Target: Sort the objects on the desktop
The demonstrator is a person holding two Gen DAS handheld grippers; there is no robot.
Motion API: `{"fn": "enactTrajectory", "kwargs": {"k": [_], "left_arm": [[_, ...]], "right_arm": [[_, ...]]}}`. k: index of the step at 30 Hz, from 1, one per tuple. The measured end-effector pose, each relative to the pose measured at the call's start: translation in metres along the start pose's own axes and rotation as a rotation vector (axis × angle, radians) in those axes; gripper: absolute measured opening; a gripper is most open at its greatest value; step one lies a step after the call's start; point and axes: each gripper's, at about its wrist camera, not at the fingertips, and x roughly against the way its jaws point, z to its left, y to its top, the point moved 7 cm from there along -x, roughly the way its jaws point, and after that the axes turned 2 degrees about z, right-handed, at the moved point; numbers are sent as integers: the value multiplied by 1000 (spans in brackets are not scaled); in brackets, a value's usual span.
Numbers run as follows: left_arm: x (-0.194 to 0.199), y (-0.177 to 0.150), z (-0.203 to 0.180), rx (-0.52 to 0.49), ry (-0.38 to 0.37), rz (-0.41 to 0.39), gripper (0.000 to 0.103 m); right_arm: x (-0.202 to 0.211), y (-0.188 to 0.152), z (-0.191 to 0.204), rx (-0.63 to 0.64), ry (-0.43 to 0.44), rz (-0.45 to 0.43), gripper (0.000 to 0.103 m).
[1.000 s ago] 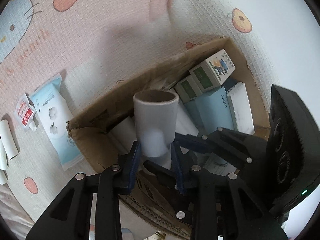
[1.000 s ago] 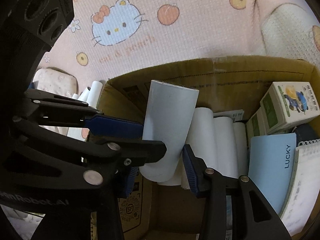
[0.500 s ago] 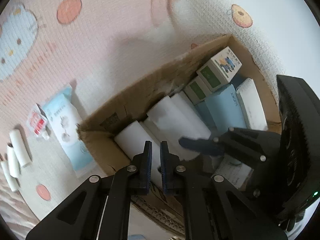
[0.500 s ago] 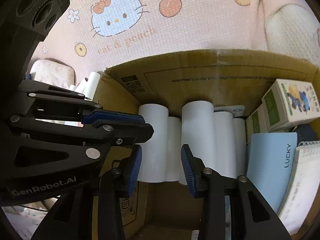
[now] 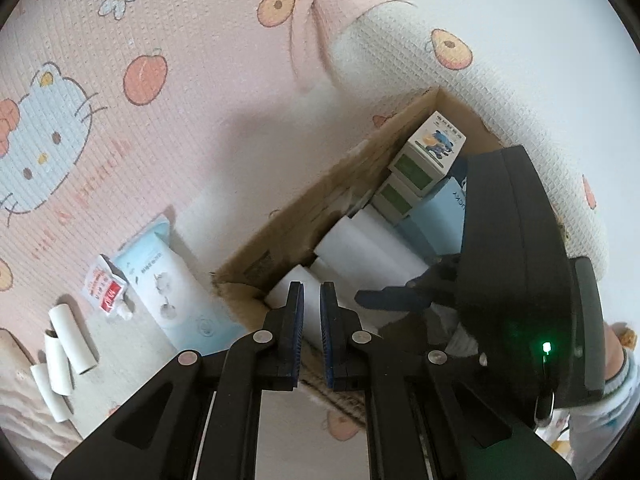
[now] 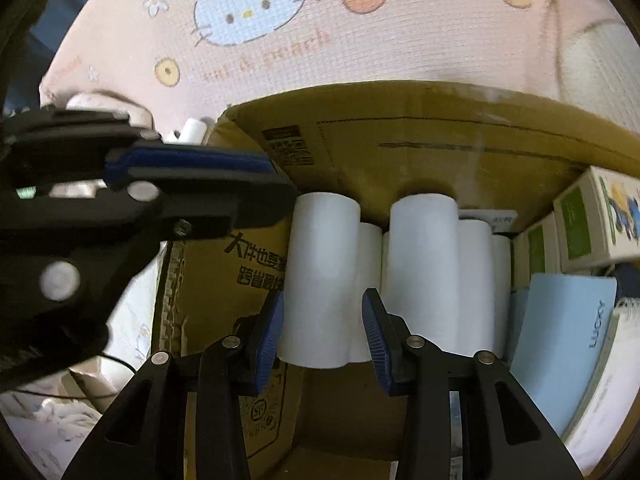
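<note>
A cardboard box (image 6: 400,120) holds several white paper rolls (image 6: 324,264) lying side by side, small green-and-white cartons (image 6: 580,220) and a light blue notebook (image 6: 560,320). My right gripper (image 6: 322,316) is open and empty, just above the leftmost roll in the box. My left gripper (image 5: 311,312) is nearly shut and empty, above the box's near corner (image 5: 240,284); it also shows at the left of the right wrist view (image 6: 192,168). Three more white rolls (image 5: 64,356) lie on the mat left of the box.
A light blue tissue pack (image 5: 168,288) and a small red-and-white sachet (image 5: 104,292) lie on the pink Hello Kitty mat (image 5: 120,120) beside the box. A white cushion (image 5: 500,92) borders the box's far side. A spiral notepad (image 6: 604,380) sits at the box's right end.
The white roll held by both grippers a second ago now lies in the box at the left of the row. Both grippers let go; the left one closed and pulled back.
</note>
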Motion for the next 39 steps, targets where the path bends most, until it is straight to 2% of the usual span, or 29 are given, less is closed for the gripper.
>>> {"fn": "enactTrajectory", "kwargs": {"k": [8, 12, 15, 16, 19, 23, 28, 32, 36, 39], "left_arm": [[3, -2, 7, -8, -45, 16, 9], [4, -3, 0, -24, -54, 24, 9], [3, -2, -9, -48, -68, 46, 9], [2, -2, -10, -56, -65, 50, 9], [0, 0, -18, -91, -56, 51, 9], [-9, 3, -26, -120, -21, 71, 9], [-21, 4, -27, -104, -8, 90, 9], [-10, 3, -27, -128, 17, -18, 9], [1, -6, -35, -149, -7, -66, 9], [8, -15, -36, -166, 44, -114, 9]], "right_arm": [[-4, 13, -1, 1, -13, 7, 37], [4, 16, -1, 32, -121, -14, 37], [17, 17, -16, 51, -273, -34, 37], [19, 17, -21, 45, -298, -32, 37], [21, 12, -34, -32, -273, -13, 37], [39, 9, -27, -22, -248, -66, 37], [67, -20, -29, -26, -234, -94, 37], [75, -31, -23, -49, -228, -119, 37], [85, -31, 2, -43, -221, -187, 37], [90, -38, 9, -70, -242, -196, 38]]}}
